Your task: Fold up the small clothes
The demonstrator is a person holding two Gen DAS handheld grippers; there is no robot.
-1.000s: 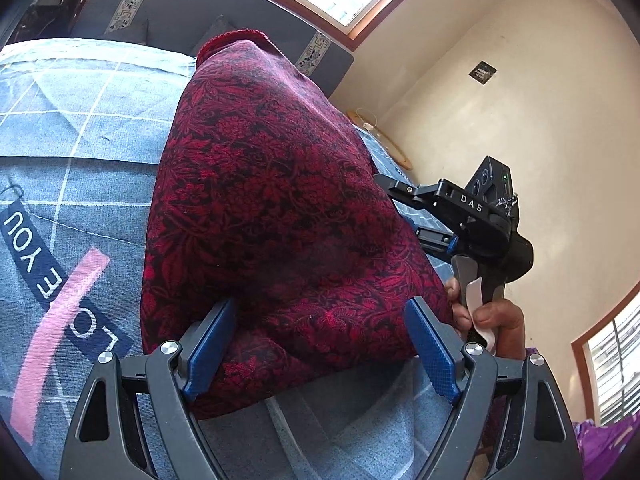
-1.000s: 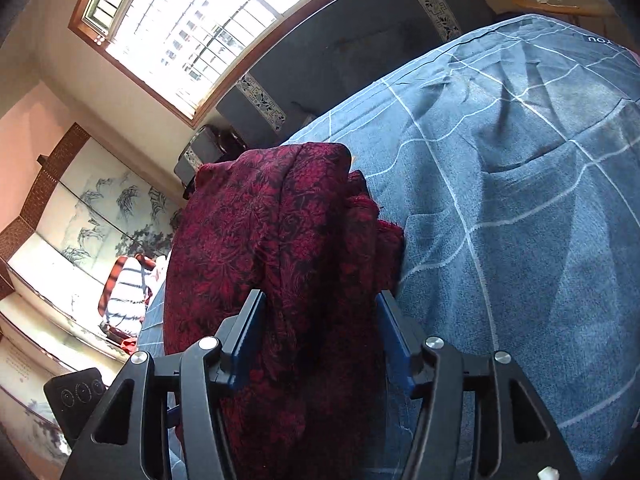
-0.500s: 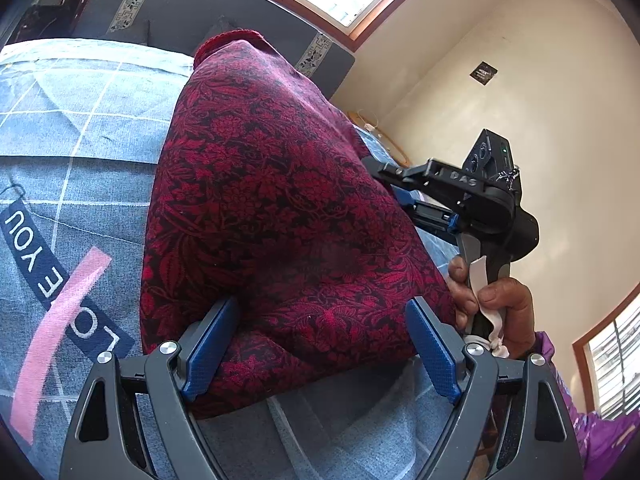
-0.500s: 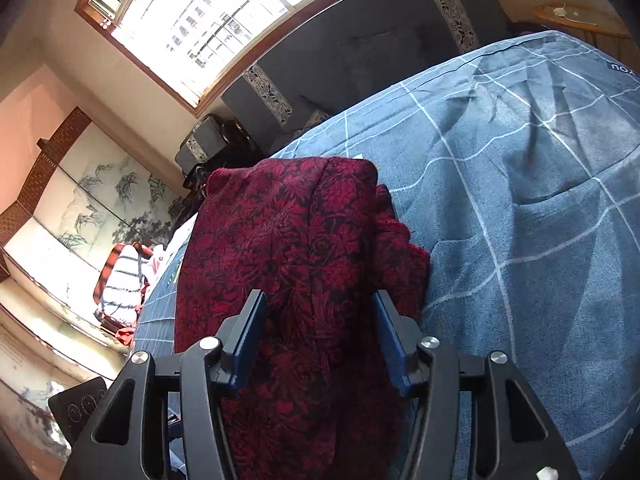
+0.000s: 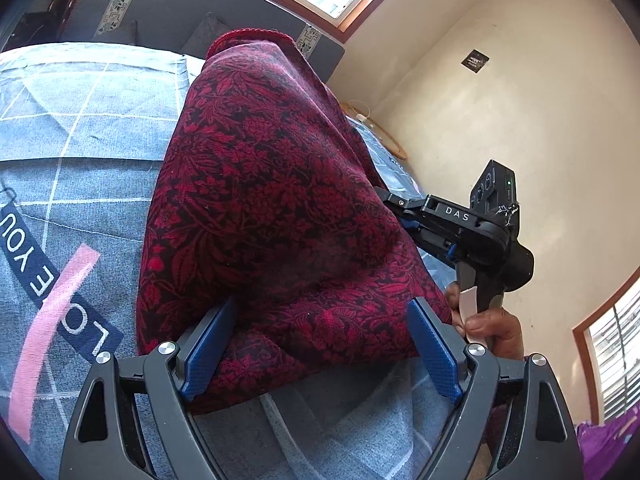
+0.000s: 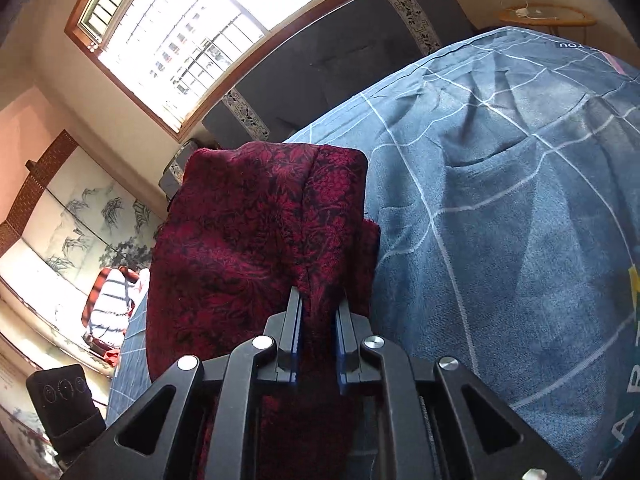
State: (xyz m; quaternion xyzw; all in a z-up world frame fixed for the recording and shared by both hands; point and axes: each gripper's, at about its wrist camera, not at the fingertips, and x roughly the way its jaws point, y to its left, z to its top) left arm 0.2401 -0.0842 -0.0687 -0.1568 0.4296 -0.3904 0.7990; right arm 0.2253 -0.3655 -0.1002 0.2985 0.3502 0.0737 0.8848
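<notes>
— What's over on the left, from where you're standing?

— The blue-grey checked bedspread with white grid lines (image 5: 80, 128), a dark band with white lettering and a pink stripe printed on it; on top of that lies the dark red floral-patterned knitted garment (image 5: 272, 216), bunched into a thick folded heap that runs away toward the grey headboard (image 5: 168, 12).

— And the left gripper (image 5: 320, 354)?

— Its blue-padded jaws stand wide apart, one on each side of the near end of the red garment; the cloth lies between them, but I can't see the pads pressing on it; so open, I'd say.

— Further right?

— The right gripper (image 6: 318, 320), black with "DAS" on its side, comes in from the right edge of the heap; a hand (image 5: 496, 328) grips its handle down by the cream wall (image 5: 520, 100).

— Is that one holding anything?

— Yes; its jaws have just been closing and now stand nearly together, pinching a narrow fold of the red garment between the blue pads; the cloth rises in a ridge ahead of the tips, and bare bedspread lies to its right.
</notes>
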